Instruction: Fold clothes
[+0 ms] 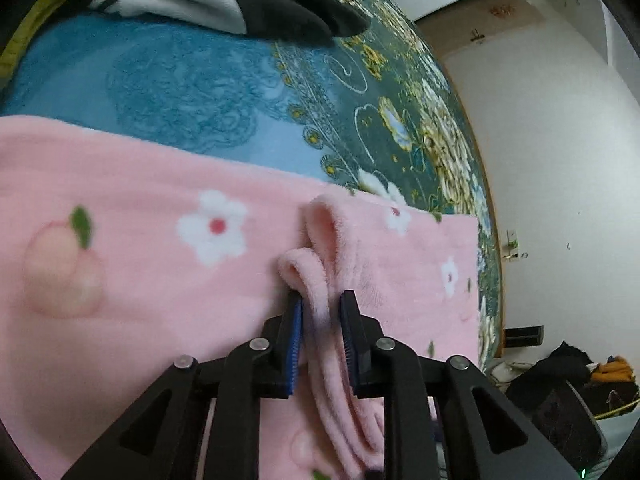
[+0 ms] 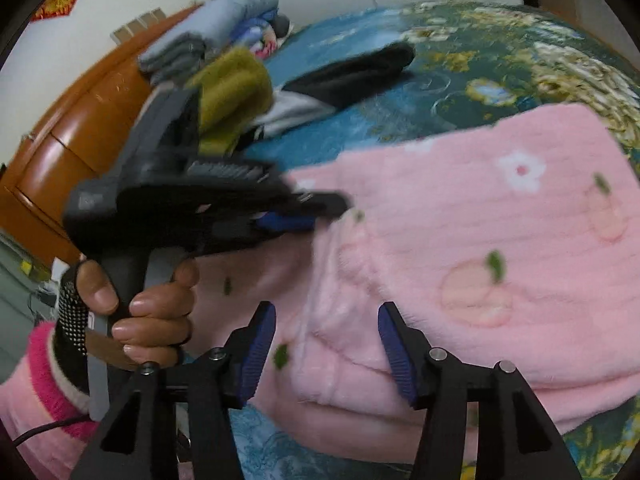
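Note:
A pink fleece garment printed with white flowers and peaches lies spread on the bed. In the left wrist view my left gripper is shut on a bunched fold of it, and the fleece fills the narrow gap between the blue pads. The right wrist view shows the same garment with a folded edge toward me. My right gripper stands open over that edge, and its pads do not press the fleece. The left gripper, held by a hand, bites the garment's left edge.
The bed has a blue and green flowered cover. A black and white garment and an olive one lie further back, beside a stack of folded clothes. An orange wooden board stands behind. The bed's edge and a white wall lie right.

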`<state>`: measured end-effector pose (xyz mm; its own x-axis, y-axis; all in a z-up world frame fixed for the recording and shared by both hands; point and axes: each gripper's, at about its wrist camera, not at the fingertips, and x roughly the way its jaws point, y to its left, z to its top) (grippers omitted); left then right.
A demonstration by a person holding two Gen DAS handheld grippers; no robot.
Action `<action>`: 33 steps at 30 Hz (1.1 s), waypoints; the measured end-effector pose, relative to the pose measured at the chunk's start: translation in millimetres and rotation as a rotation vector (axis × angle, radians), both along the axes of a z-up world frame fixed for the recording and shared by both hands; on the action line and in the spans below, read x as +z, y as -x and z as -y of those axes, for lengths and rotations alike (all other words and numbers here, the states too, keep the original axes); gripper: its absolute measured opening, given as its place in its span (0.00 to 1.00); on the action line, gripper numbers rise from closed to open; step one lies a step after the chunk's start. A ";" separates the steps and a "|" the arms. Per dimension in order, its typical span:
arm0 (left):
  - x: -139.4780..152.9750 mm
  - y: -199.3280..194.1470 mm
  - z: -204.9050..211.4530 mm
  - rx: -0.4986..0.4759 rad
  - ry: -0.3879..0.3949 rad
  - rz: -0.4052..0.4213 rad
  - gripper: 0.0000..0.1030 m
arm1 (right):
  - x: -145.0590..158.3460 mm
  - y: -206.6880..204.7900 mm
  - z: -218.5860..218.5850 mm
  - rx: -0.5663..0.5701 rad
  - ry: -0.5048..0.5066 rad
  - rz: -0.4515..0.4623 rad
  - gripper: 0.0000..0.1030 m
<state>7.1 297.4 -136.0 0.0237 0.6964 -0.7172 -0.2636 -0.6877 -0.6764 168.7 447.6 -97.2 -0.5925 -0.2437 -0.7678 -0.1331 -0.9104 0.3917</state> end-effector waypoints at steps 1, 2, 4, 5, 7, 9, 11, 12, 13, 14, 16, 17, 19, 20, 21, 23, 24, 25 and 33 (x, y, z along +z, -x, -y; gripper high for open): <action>5.8 -0.7 9.4 0.012 -0.014 -0.014 0.20 | 3.2 -3.2 -8.3 -0.025 0.006 -0.012 0.56; 11.3 -1.5 17.9 0.024 -0.029 -0.026 0.23 | 4.3 -6.6 -18.9 -0.064 0.013 -0.017 0.56; 20.9 -5.0 39.5 0.053 -0.049 -0.045 0.27 | -0.5 -14.1 -38.2 -0.144 0.030 -0.009 0.56; 25.5 -7.0 51.7 0.068 -0.057 -0.055 0.28 | -5.1 -17.5 -43.9 -0.175 0.035 0.008 0.56; 34.7 -11.5 76.5 0.098 -0.066 -0.077 0.28 | -14.7 -21.1 -50.2 -0.209 0.045 0.036 0.56; 43.3 -18.3 101.4 0.130 -0.041 -0.114 0.29 | -21.1 -20.4 -48.9 -0.204 0.033 0.046 0.56; 52.6 -25.6 127.4 0.166 -0.018 -0.152 0.29 | -25.3 -19.8 -47.6 -0.201 0.023 0.052 0.56; 58.1 -29.6 143.4 0.188 -0.018 -0.168 0.29 | -23.2 -19.3 -47.1 -0.204 0.022 0.050 0.56; 63.7 -33.6 159.3 0.211 -0.018 -0.185 0.29 | -19.7 -20.5 -46.8 -0.208 0.032 0.037 0.57; 69.0 -37.6 177.1 0.239 -0.018 -0.202 0.30 | -14.4 -23.8 -46.8 -0.212 0.057 0.009 0.57; 77.4 -48.0 223.7 0.336 -0.005 -0.234 0.37 | -7.6 -30.7 -44.9 -0.216 0.080 -0.029 0.57; 77.0 -52.8 245.3 0.388 0.001 -0.233 0.40 | -4.5 -33.0 -43.4 -0.216 0.082 -0.045 0.57; 66.1 -60.5 281.3 0.486 0.008 -0.190 0.43 | -2.2 -36.7 -39.1 -0.215 0.092 -0.060 0.57; 60.7 -64.4 299.3 0.535 0.012 -0.169 0.46 | -2.6 -38.2 -37.1 -0.215 0.101 -0.061 0.57; 55.2 -68.3 317.3 0.584 0.015 -0.147 0.46 | -4.1 -39.5 -35.7 -0.216 0.112 -0.057 0.57; 37.2 -76.7 343.1 0.657 0.007 -0.077 0.49 | -6.7 -41.6 -32.2 -0.222 0.129 -0.048 0.57; 29.3 -78.9 347.6 0.670 -0.005 -0.049 0.50 | -7.3 -43.7 -30.5 -0.227 0.135 -0.047 0.57; 20.1 -80.4 351.2 0.680 -0.019 -0.018 0.53 | -7.8 -44.8 -28.6 -0.232 0.140 -0.047 0.57; -30.5 -65.2 344.8 0.720 -0.159 0.115 0.58 | 8.9 -67.7 -23.4 -0.265 0.144 -0.093 0.57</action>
